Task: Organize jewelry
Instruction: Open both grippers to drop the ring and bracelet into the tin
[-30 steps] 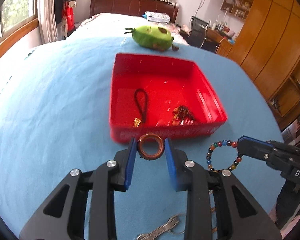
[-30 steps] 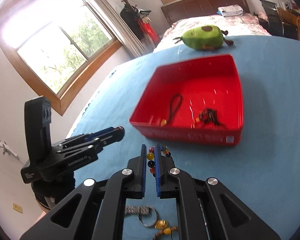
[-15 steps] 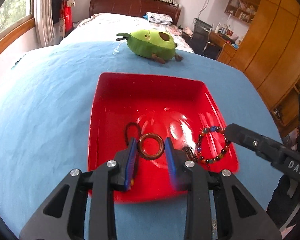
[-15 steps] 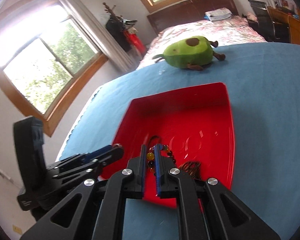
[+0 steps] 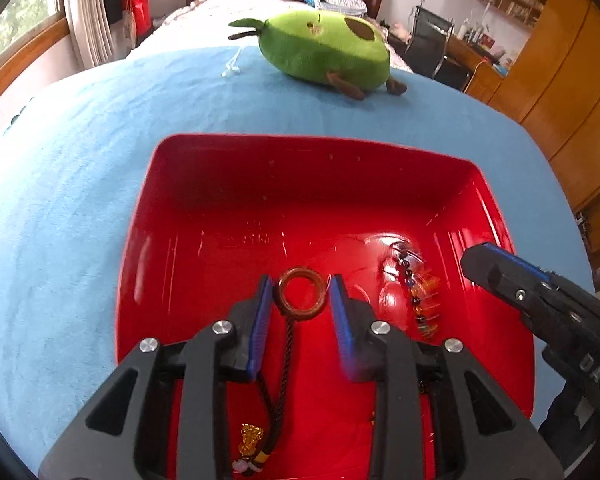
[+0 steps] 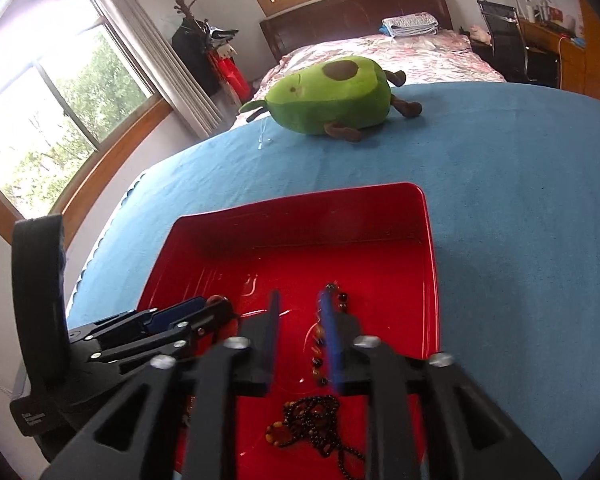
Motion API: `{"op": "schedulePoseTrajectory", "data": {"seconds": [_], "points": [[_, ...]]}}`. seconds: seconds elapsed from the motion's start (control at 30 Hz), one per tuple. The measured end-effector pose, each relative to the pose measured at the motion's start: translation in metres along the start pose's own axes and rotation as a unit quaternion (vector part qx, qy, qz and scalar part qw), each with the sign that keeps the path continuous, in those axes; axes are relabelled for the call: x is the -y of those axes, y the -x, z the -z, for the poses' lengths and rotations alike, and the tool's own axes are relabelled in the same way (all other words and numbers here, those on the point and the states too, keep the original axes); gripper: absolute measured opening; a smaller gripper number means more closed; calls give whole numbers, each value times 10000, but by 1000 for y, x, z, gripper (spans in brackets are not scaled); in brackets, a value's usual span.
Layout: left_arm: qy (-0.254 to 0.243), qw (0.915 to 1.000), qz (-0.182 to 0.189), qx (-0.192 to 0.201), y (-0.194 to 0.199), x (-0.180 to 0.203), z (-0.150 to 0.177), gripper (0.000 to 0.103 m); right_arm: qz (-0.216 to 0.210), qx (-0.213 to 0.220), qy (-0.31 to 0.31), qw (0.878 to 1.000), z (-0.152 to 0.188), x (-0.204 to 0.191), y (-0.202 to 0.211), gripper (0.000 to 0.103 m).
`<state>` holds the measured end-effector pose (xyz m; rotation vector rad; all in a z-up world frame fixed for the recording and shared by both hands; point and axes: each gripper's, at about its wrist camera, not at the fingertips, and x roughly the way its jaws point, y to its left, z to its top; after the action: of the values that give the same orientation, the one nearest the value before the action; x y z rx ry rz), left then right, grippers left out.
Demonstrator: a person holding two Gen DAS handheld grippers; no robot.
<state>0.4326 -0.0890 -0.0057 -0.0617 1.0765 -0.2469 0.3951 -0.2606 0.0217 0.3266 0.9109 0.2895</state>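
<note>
Both grippers hang over the red tray (image 5: 140, 240) on the blue cloth (image 5: 60, 200), because the tray is where the jewelry goes.

The left gripper (image 5: 302, 292) has its two blue fingers (image 5: 260, 312) apart. The brown ring (image 5: 301, 293) sits in the gap between them. It looks like it touches the left finger, and a small gap shows on the other side, so the ring does not look squeezed. I think it is being let go into the tray. A dark cord (image 5: 284, 360) runs down from the ring to a small gold charm (image 5: 252, 438) near the bottom of the picture.

The right gripper (image 6: 300, 320) is open too, and nothing is held between its fingers. The bead bracelet (image 6: 320, 344) lies by its right finger, on the tray floor or just above it; the blur makes it hard to tell. I think it is being dropped here.

The ring is round, brown and smooth, with a big hole. The bracelet is a string of small round beads in dark, orange and yellow colors. A dark bead necklace (image 6: 312, 420) lies in a pile in the tray, close to the camera.

A green avocado plush toy (image 5: 328, 52) rests on the cloth behind the tray, well apart from it.
</note>
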Motion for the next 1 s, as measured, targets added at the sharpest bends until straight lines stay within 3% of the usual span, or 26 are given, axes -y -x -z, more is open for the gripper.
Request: {"op": "schedulePoseTrajectory", "data": {"seconds": [0.27,0.47,0.6,0.77,1.0], "points": [[76,9992,-16,394,41,-11,10,36,-237,127,-104,9996,12,-1,26,26],[83,9992,87,377,67,-18,28,37,-255,64,-124,9996,21,-6,37,26],[-10,9985,-53,543,89,-17,50,37,-243,78,-22,9997,34,-15,52,26],[-96,9988,42,487,108,-18,79,37,-223,76,124,9996,56,-27,71,26],[-398,9981,-144,451,134,-18,126,37,-201,-66,245,9995,94,-36,99,26]]}}
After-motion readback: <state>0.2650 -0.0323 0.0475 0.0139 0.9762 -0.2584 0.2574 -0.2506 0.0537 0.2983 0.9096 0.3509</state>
